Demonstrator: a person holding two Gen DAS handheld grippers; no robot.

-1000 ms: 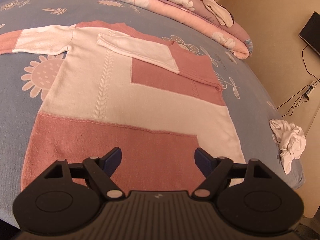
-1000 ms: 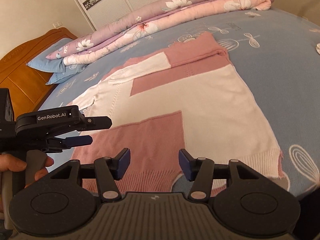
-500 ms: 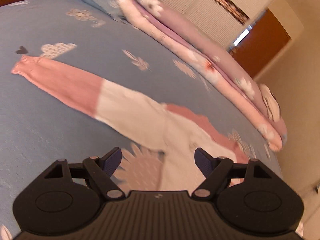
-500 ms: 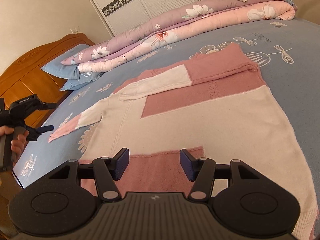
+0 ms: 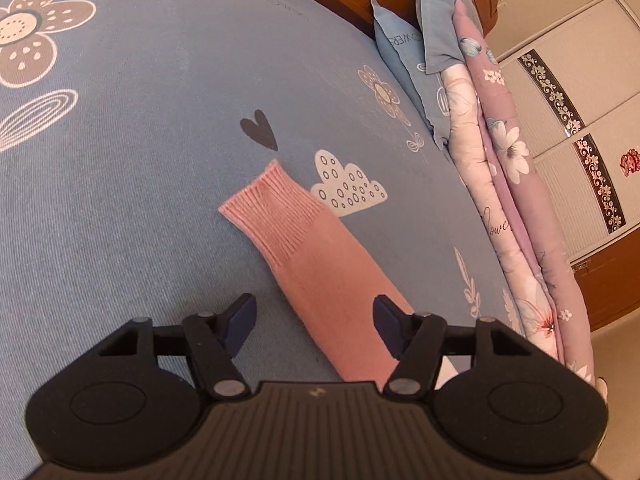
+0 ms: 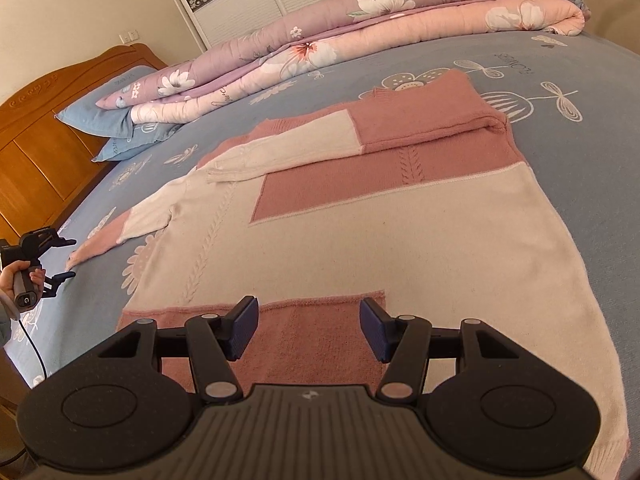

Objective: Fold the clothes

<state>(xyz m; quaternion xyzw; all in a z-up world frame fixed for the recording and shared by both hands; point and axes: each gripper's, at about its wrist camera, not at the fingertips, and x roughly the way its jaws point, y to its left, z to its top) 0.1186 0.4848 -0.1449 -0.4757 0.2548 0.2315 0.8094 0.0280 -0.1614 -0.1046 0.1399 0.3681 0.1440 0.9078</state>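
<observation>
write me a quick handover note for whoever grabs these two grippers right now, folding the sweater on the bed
Left gripper: open, empty, lined up over the outstretched pink sleeve, just short of its ribbed cuff.
Right gripper: open, empty, over the hem end of the sweater.
Sweater lies flat on the blue bedsheet. One sleeve is already folded across the chest; the other lies straight out to the side.
Left to do: fold that sleeve in, then fold the body up.
</observation>
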